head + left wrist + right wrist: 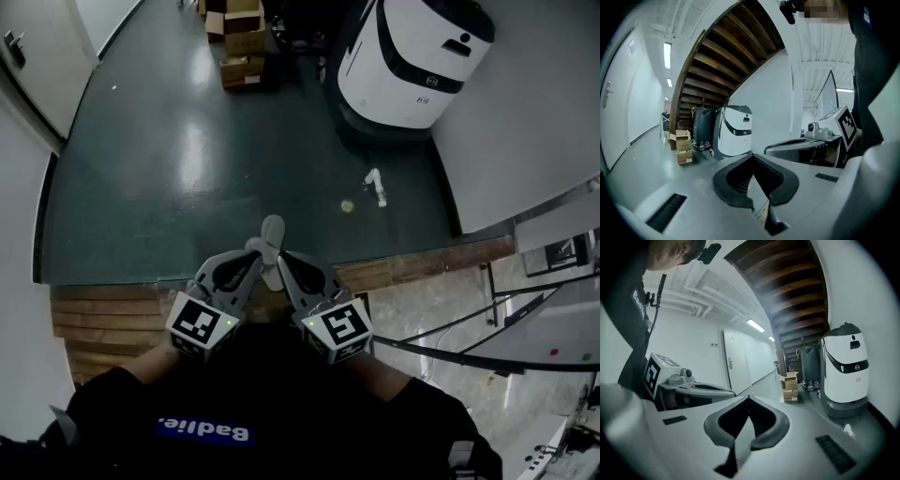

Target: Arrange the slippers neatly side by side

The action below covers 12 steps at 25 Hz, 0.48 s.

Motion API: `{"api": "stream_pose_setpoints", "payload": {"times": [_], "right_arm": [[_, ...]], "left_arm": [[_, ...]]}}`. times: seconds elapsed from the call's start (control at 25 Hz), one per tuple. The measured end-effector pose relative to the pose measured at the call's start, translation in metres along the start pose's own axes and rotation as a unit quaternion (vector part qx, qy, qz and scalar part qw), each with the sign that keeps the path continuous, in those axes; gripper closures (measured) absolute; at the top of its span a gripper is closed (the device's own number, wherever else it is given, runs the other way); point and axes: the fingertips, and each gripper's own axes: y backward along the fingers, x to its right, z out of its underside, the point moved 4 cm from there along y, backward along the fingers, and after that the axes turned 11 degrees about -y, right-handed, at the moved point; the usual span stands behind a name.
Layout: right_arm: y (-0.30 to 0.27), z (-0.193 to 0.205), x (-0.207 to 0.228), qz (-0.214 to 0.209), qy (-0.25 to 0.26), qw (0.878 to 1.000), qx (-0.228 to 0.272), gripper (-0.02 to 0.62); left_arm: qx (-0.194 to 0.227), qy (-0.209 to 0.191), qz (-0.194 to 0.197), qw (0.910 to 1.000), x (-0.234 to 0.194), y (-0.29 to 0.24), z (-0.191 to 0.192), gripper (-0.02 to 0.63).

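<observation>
In the head view both grippers are held close together in front of my chest, over the wooden stair edge. A pale grey slipper [273,234] sticks out forward between their tips. My left gripper [249,265] is shut on a thin grey slipper [758,190], seen edge-on between its dark pads [733,180]. In the same way, my right gripper [288,267] is shut on a thin grey slipper [742,439]. In its own view the left gripper [754,180] points toward the white robot, and the right gripper [746,425] shows beside it. I cannot tell the two slippers apart in the head view.
A big white robot [412,56] stands on the dark floor ahead at the right. Cardboard boxes [239,42] are stacked at the far end. Small white litter [377,186] and a yellowish scrap [347,206] lie on the floor. Wooden steps [103,319] and a metal railing [487,323] flank me.
</observation>
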Motion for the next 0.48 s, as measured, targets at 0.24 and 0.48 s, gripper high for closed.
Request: {"api": "stream_pose_setpoints", "payload": {"times": [0.24, 0.48], "right_arm": [[-0.0002, 0.0001, 0.0011, -0.002, -0.001, 1.000, -0.004, 0.598], [0.0000, 0.0017, 0.0012, -0.004, 0.000, 1.000, -0.008, 0.598]], "left_arm": [[-0.001, 0.002, 0.000, 1.0000, 0.0007, -0.0010, -0.0005, 0.604], [-0.003, 0.003, 0.001, 1.0000, 0.0017, -0.0013, 0.0015, 0.604]]}}
